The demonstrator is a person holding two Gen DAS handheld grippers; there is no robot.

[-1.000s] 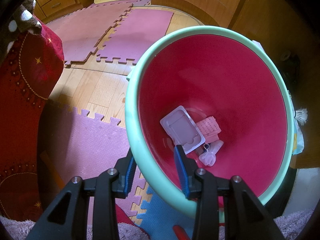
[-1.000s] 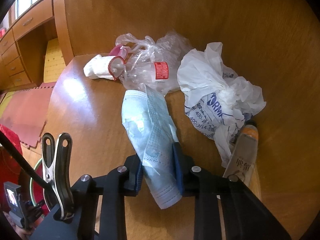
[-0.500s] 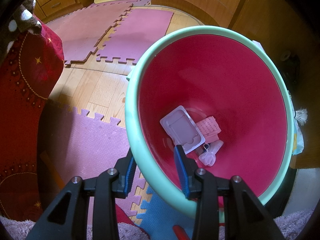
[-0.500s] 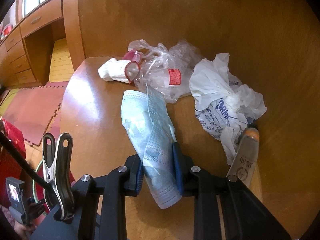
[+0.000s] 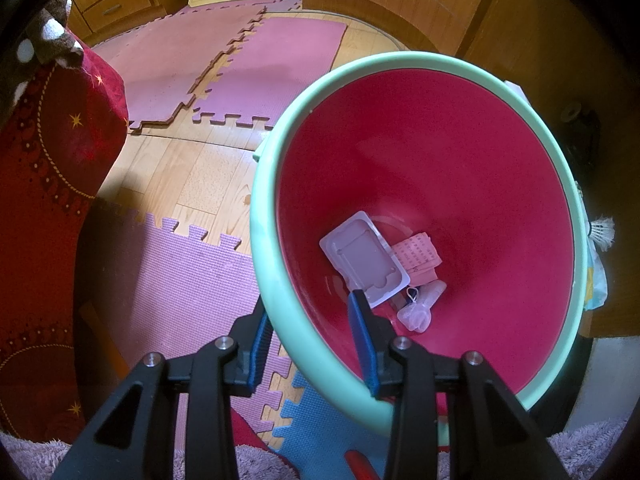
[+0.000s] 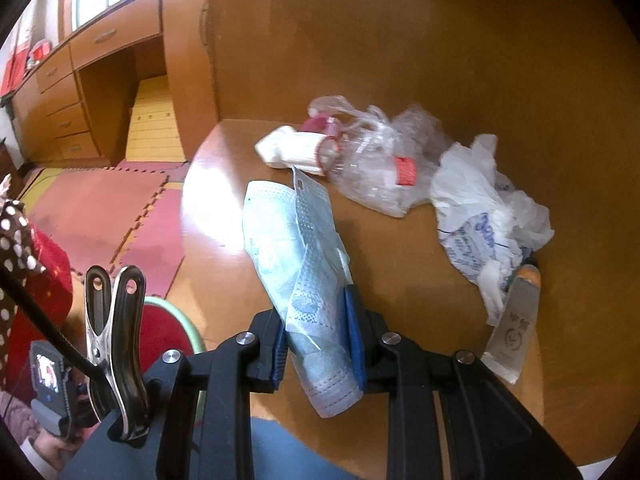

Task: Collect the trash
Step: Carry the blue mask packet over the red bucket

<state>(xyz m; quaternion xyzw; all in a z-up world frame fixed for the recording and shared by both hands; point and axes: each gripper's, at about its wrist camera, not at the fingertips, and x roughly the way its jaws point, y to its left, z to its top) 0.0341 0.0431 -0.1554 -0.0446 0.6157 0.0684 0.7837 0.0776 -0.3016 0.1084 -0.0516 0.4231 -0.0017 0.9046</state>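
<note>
Carry step: right claw (image 6: 318, 336) clamps face mask (image 6: 296, 248); left claw (image 5: 310, 342) grips bin (image 5: 268, 264) rim. Next: release mask over bin.

Mint-rimmed red bin (image 5: 276, 280), pale blue dotted mask (image 6: 296, 256), purple foam mats (image 5: 176, 280), white blue-printed bag (image 6: 480, 216).
</note>
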